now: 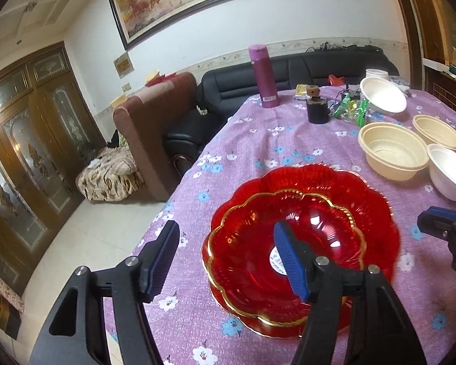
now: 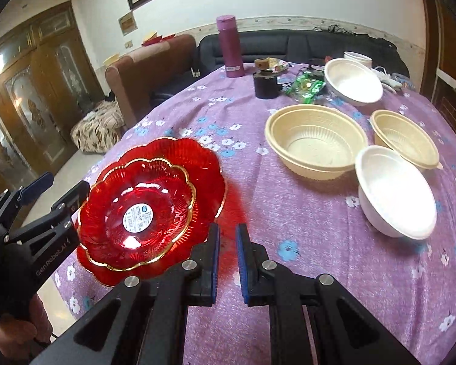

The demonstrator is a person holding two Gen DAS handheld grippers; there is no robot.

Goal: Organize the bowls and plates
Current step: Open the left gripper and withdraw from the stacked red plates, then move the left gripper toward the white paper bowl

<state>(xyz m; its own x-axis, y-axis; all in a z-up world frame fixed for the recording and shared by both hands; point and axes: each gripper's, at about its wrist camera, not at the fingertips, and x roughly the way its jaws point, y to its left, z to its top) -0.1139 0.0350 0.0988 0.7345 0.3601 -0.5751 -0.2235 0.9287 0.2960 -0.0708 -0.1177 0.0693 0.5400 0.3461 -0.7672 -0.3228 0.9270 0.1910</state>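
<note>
Two red glass scalloped plates lie stacked on the purple floral tablecloth: a smaller gold-rimmed one [image 1: 288,243] [image 2: 136,213] on a larger one [image 1: 364,194] [image 2: 203,158]. My left gripper [image 1: 225,255] is open at the stack's left edge, its right finger over the top plate; it also shows in the right wrist view [image 2: 57,194]. My right gripper [image 2: 228,261] is nearly shut and empty, just right of the stack. Cream bowls [image 2: 316,140] [image 2: 407,140] and white bowls [image 2: 395,194] [image 2: 352,82] stand to the right.
A purple thermos [image 2: 229,47], a black jar [image 2: 266,85] and green wrappers [image 2: 307,86] stand at the table's far side. The table edge [image 1: 173,200] drops off left toward sofas and a tiled floor.
</note>
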